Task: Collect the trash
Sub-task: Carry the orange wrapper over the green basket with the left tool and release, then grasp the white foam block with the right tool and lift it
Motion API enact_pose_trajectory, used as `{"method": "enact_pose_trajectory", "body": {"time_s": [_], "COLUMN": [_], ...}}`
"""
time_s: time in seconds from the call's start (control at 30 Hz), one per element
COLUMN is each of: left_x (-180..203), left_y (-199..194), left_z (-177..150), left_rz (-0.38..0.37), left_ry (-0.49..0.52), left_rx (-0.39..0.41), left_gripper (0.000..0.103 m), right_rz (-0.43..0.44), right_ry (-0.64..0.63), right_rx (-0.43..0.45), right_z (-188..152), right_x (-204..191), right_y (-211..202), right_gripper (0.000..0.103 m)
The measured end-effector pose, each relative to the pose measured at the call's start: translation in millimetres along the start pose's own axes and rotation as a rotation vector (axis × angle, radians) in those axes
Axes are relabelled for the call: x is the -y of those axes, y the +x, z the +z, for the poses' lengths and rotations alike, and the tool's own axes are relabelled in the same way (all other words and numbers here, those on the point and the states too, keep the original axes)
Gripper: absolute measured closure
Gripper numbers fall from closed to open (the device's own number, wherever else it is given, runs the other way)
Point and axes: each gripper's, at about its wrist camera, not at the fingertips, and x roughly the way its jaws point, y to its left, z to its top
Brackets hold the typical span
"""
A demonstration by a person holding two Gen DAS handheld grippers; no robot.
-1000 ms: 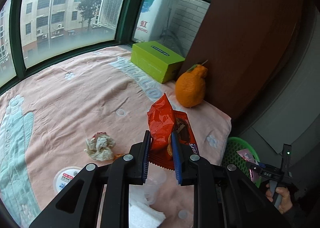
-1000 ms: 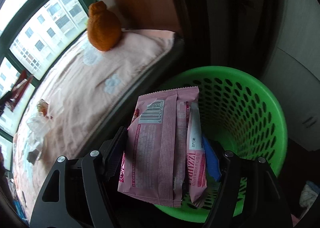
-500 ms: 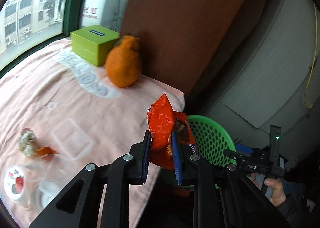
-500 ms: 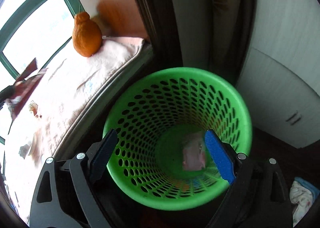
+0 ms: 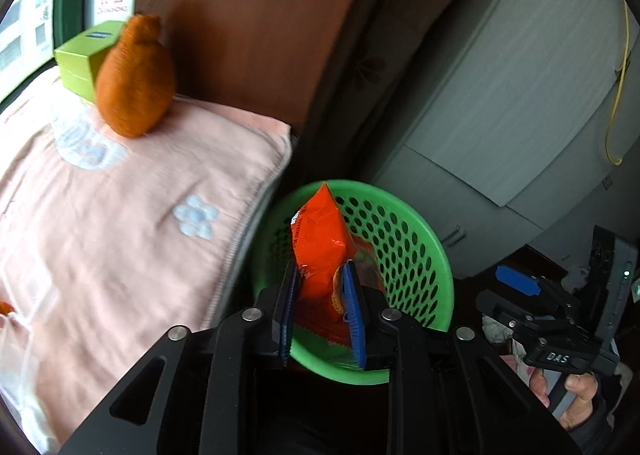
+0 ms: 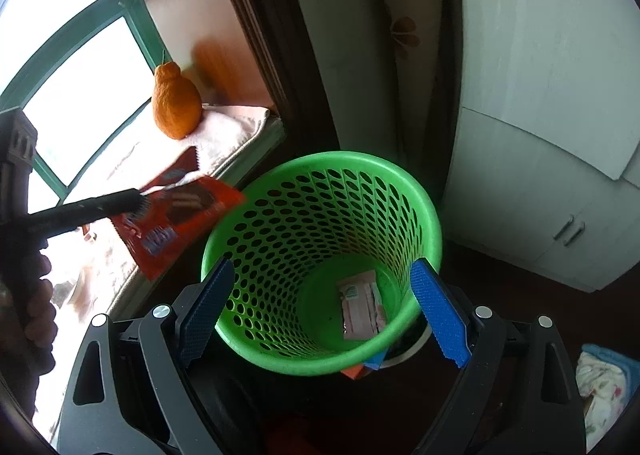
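Note:
My left gripper (image 5: 320,279) is shut on a red snack wrapper (image 5: 320,239) and holds it over the near rim of the green perforated basket (image 5: 404,231). In the right wrist view the same wrapper (image 6: 176,215) hangs just left of the basket (image 6: 320,215). My right gripper (image 6: 320,295) is open and empty above the basket. A pink wrapper (image 6: 362,309) lies on the basket's bottom. The right gripper also shows in the left wrist view (image 5: 520,287), held by a hand at the far right.
A pink blanket (image 5: 120,215) covers the window ledge left of the basket, with an orange fruit (image 5: 136,83) and a green tissue box (image 5: 84,55) on it. A grey cabinet (image 6: 540,135) stands right of the basket. A brown panel (image 5: 240,15) stands behind the ledge.
My left gripper has carried the red wrapper from over the ledge to the basket. My right gripper opened and the pink wrapper dropped into the basket, then it drew back slightly.

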Motion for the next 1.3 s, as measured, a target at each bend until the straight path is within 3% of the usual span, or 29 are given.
{"method": "enact_pose_trajectory", "body": {"time_s": [0.03,0.1,0.13,0.3,0.5,0.8,1.2,1.3], "left_x": [2,5,6,1,-26,-87,-193,-217], "left_y": [4,8,9,-1,-42,-115,-195,-208], "left_z": [-1,-4,-5,-11,-21,-46,-100,-114], "left_rz": [0.0,-0.005,-0.005,-0.004,0.068,0.237,0.433,0.477], "left_ry": [0.003,-0.007,-0.008,-0.02,-0.065,-0.172,-0.362,-0.382], "left_rx": [-0.009,-0.016,-0.013,-0.009,0.053,0.149,0.208,0.196], "left_gripper": [0.076,0.059,0.057,0.056,0.052,0.047,0.04,0.03], "right_rz": [0.002,0.005,0.006,0.018,0.07,0.201,0.356,0.383], "right_ry": [0.006,0.015,0.019,0.019,-0.035,-0.151,-0.331,-0.368], "right_rx": [-0.001,-0.003,-0.004,-0.005,-0.004,-0.036,-0.087,-0.098], "right_z": [-1,-3,-4,-4,-1,-1,-14,-17], "right_x": [1,4,4,0,-29,-104,-210,-234], "right_y": [0,-1,-1,-4,-4,7,22,25], "right_gripper": [0.014,0.014,0.014,0.014,0.014,0.013,0.013,0.013]}}
